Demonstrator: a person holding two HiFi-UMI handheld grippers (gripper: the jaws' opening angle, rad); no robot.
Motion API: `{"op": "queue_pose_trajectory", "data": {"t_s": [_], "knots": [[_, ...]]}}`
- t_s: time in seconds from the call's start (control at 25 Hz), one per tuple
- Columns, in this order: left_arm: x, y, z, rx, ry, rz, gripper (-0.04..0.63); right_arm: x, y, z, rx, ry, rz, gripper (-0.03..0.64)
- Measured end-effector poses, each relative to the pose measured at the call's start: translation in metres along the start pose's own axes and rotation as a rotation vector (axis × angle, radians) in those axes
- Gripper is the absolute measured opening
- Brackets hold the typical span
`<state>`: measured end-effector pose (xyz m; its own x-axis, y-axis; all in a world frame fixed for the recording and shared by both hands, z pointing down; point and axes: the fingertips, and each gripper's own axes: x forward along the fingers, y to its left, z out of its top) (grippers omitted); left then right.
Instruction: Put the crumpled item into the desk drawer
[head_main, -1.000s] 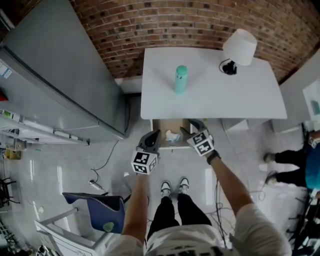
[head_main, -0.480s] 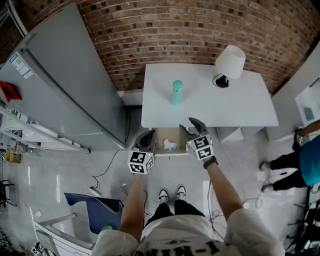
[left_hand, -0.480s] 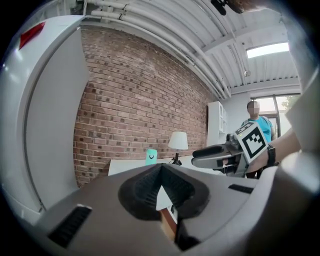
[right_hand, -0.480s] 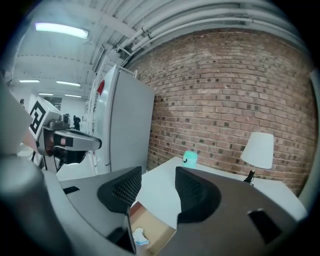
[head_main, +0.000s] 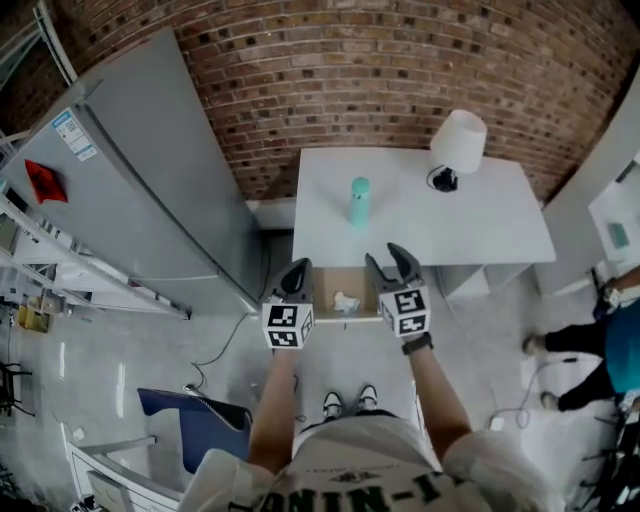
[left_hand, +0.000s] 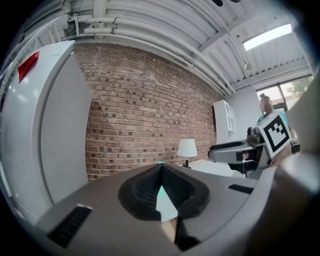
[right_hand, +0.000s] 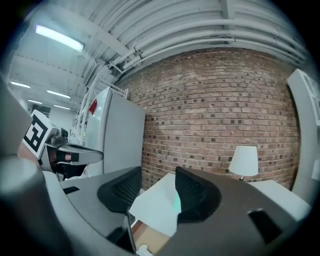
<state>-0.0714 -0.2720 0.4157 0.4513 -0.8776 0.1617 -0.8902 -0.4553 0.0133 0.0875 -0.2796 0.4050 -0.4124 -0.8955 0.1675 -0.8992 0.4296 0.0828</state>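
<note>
The crumpled white item (head_main: 346, 301) lies inside the open desk drawer (head_main: 322, 296), which juts out from under the front of the white desk (head_main: 470, 230). Left of the drawer, my left gripper (head_main: 298, 273) is shut with nothing in it; in its own view the jaws (left_hand: 161, 166) meet at the tip. On the drawer's right side my right gripper (head_main: 388, 263) is open and empty. Its view looks between its jaws (right_hand: 157, 187) at the desk top (right_hand: 155, 205), with the drawer floor (right_hand: 152, 234) and a bit of the crumpled item (right_hand: 143, 249) below.
A teal bottle (head_main: 359, 200) and a white lamp (head_main: 457, 143) stand on the desk against a brick wall. A grey fridge (head_main: 140, 180) stands to the left. A blue chair (head_main: 195, 425) is behind at the left. A person's legs (head_main: 590, 355) are at the right.
The head view has tilted, so the desk sits lower in the picture. Both grippers stay either side of the open drawer, and the crumpled item stays inside it.
</note>
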Motion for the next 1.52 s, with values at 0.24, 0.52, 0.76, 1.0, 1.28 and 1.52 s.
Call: {"op": "queue_pose_trajectory", "data": {"t_s": [0.24, 0.52, 0.76, 1.0, 1.28, 1.52], "knots": [[-0.011, -0.002, 0.005, 0.009, -0.003, 0.033, -0.006, -0.013, -0.001, 0.016, 0.034, -0.062, -0.068, 0.195], [-0.015, -0.008, 0.011, 0.019, -0.011, 0.066, -0.006, -0.028, -0.005, 0.030, 0.049, -0.091, -0.124, 0.186], [-0.018, -0.009, 0.027, 0.019, -0.039, 0.090, -0.006, -0.039, -0.022, 0.018, 0.091, -0.096, -0.180, 0.101], [-0.012, -0.014, 0.040, 0.034, -0.084, 0.087, -0.006, -0.037, -0.022, 0.026, 0.103, -0.112, -0.162, 0.040], [-0.006, -0.018, 0.053, 0.055, -0.117, 0.085, -0.006, -0.035, -0.036, 0.025, 0.139, -0.103, -0.191, 0.009], [-0.002, -0.019, 0.058, 0.066, -0.123, 0.089, -0.006, -0.037, -0.044, 0.024, 0.131, -0.089, -0.198, 0.005]]}}
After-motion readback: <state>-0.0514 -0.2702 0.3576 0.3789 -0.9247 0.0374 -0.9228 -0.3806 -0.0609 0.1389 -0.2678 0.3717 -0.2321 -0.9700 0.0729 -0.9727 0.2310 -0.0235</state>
